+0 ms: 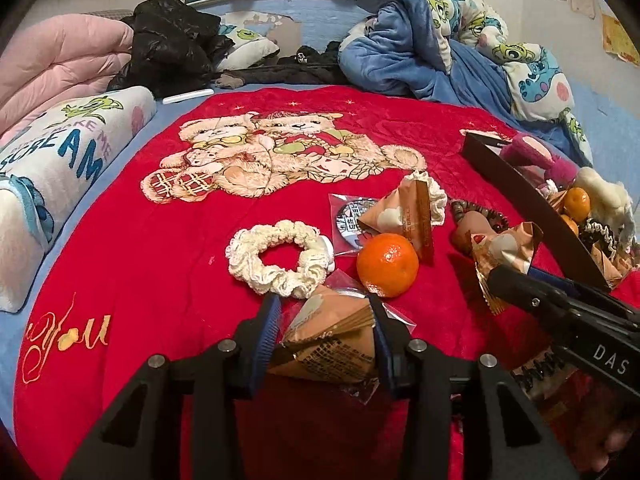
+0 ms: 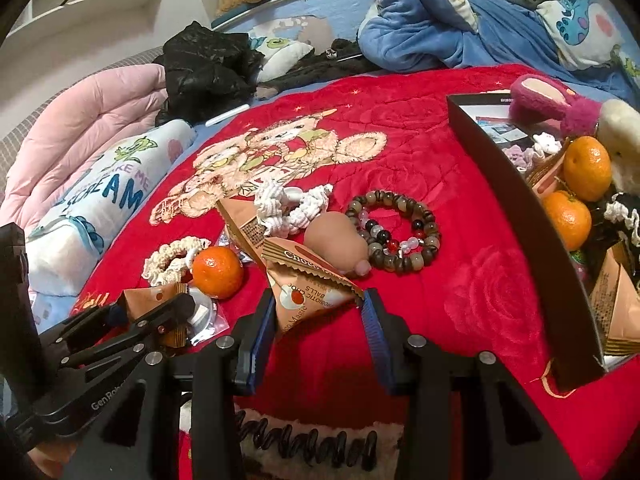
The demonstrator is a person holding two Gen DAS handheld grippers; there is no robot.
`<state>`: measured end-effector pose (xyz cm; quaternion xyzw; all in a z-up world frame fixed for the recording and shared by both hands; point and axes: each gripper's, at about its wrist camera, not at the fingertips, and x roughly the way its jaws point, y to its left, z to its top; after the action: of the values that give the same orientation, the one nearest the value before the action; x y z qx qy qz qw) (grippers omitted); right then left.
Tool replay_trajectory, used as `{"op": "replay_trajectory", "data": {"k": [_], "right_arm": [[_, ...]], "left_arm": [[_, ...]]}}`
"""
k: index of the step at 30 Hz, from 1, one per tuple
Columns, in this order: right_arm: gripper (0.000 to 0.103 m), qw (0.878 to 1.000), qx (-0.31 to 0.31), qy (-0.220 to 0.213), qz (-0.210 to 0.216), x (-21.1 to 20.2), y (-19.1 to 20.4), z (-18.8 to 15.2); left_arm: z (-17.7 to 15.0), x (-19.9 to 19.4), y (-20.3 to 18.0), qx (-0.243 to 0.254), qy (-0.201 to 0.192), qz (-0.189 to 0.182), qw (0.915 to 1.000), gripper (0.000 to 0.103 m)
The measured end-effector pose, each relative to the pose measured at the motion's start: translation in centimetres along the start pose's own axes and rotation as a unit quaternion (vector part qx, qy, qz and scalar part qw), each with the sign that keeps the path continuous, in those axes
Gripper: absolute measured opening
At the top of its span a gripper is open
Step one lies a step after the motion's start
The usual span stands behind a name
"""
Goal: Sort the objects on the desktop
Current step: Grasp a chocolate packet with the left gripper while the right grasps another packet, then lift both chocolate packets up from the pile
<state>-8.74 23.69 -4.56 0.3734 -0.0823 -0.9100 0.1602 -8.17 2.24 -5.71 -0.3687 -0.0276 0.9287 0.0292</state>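
Note:
My left gripper [image 1: 325, 326] is shut on a tan chocolate packet [image 1: 332, 332] low over the red blanket; it also shows in the right wrist view [image 2: 152, 312]. My right gripper [image 2: 318, 312] has its jaws around another tan chocolate packet [image 2: 310, 286], touching both sides; it shows in the left wrist view [image 1: 520, 280]. A loose mandarin [image 1: 387, 265] and a cream scrunchie [image 1: 276, 262] lie just ahead. A third packet [image 1: 404, 216] lies behind the mandarin. A bead bracelet [image 2: 394, 232] and a tan squishy toy [image 2: 338, 242] lie ahead of the right gripper.
A black box [image 2: 532, 216] at the right holds two mandarins [image 2: 588, 168], packets, plush toys and scrunchies. A second cream scrunchie [image 2: 292, 210] and a bagged badge [image 1: 354, 212] lie on the blanket. Pillows [image 1: 60, 168], a pink quilt and blue bedding ring the far side.

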Motion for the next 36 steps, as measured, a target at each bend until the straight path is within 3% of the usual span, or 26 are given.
{"op": "replay_trajectory", "data": {"k": [15,32,36], "right_arm": [[0.042,1.0,-0.001,-0.023,0.002,-1.3,-0.2,0.2],[0.042,0.999,0.023,-0.048,0.01,-4.4,-3.3,0.4],[0.042,0.998,0.03,-0.051,0.006,-5.4,-4.5,0.1]], "left_arm": [[0.2,-1.7,-0.5,0.002,-0.026,-0.001,0.9997,0.042],[0.2,-3.6,-3.0,0.012,-0.053,-0.001,0.9985,0.042],[0.1,-3.8,-4.1,0.013,-0.05,-0.024,0.9984,0.034]]}}
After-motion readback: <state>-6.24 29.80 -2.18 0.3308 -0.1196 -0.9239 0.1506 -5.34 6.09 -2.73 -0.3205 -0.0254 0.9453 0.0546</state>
